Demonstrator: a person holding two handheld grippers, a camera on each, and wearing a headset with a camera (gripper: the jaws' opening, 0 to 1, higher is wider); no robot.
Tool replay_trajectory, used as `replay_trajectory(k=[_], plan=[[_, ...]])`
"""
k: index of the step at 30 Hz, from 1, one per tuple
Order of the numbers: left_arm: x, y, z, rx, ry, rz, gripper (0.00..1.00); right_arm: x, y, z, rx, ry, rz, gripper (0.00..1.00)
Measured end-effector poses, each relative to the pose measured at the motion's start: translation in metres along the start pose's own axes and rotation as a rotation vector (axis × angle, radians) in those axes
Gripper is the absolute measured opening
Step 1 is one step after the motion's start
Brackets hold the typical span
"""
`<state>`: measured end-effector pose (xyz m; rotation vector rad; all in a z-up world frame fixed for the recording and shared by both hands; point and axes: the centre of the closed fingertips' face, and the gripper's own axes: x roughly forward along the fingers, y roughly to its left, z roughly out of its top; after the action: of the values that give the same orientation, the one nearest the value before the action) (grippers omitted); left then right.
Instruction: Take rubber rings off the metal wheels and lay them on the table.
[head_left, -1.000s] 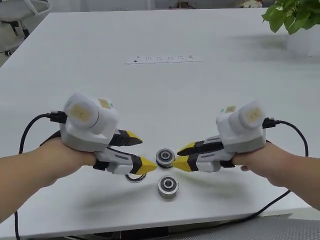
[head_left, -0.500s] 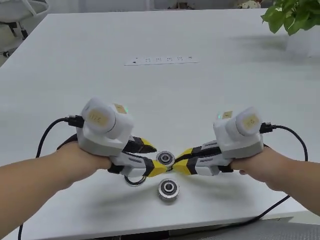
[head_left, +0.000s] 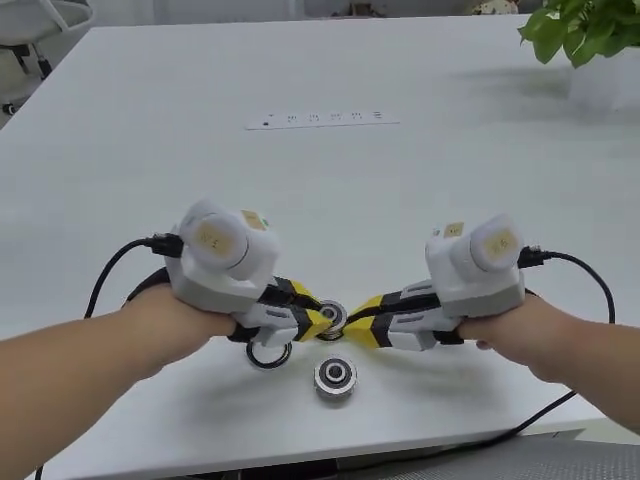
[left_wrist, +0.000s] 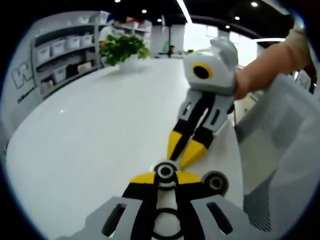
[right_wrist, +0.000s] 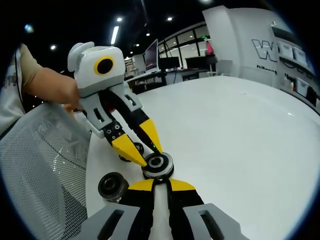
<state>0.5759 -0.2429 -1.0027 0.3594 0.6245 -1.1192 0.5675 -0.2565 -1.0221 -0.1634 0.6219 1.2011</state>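
Metal wheel (head_left: 331, 317) sits between two claws.
Left claw (head_left: 317, 321) grips it; right claw (head_left: 357, 330) tips touch its rim, grip state unclear.

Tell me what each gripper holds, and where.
Left gripper pinches a wheel by its rim. Right gripper touches that wheel with its tips; grip cannot be told.

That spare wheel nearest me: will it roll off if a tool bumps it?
Probably not: the spare wheel seems to lie flat, bore up, so it should slide, not roll. It looks metal, likely heavy for its size. The smooth table may let it skid.
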Motion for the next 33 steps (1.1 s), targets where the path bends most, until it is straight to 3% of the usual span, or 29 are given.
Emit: replay_trajectory(k=[3, 7, 11, 19, 25, 26, 28, 29, 33], plan=[[0.004, -0.003, 0.002, 0.039, 0.005, 0.013, 0.14, 0.0, 0.0, 0.0, -0.001, -0.001, -0.004, 0.05], [0.003, -0.002, 0.002, 0.042, 0.008, 0.03, 0.14, 0.0, -0.001, -0.002, 0.007, -0.001, -0.011, 0.01], [0.003, -0.003, 0.002, 0.057, 0.011, 0.043, 0.14, 0.0, -0.001, -0.002, 0.059, -0.012, -0.017, 0.0], [0.004, -0.003, 0.001, 0.07, 0.006, 0.067, 0.13, -0.005, -0.004, 0.0, 0.239, -0.071, -0.009, 0.0], [0.004, -0.003, 0.001, 0.06, 0.005, 0.077, 0.13, -0.006, -0.003, 0.003, 0.281, -0.094, -0.004, 0.0], [0.004, -0.004, 0.001, 0.06, 0.005, 0.077, 0.13, -0.008, -0.009, 0.008, 0.295, -0.117, -0.02, 0.0], [0.004, -0.005, 0.002, 0.059, 0.004, 0.079, 0.13, -0.009, -0.007, 0.015, 0.364, -0.156, 0.003, 0.0], [0.004, -0.005, 0.001, 0.058, 0.004, 0.084, 0.13, -0.008, -0.006, 0.01, 0.335, -0.128, 0.0, 0.0], [0.004, -0.005, 0.001, 0.056, 0.002, 0.088, 0.12, -0.008, -0.004, 0.013, 0.358, -0.149, 0.005, 0.0]])
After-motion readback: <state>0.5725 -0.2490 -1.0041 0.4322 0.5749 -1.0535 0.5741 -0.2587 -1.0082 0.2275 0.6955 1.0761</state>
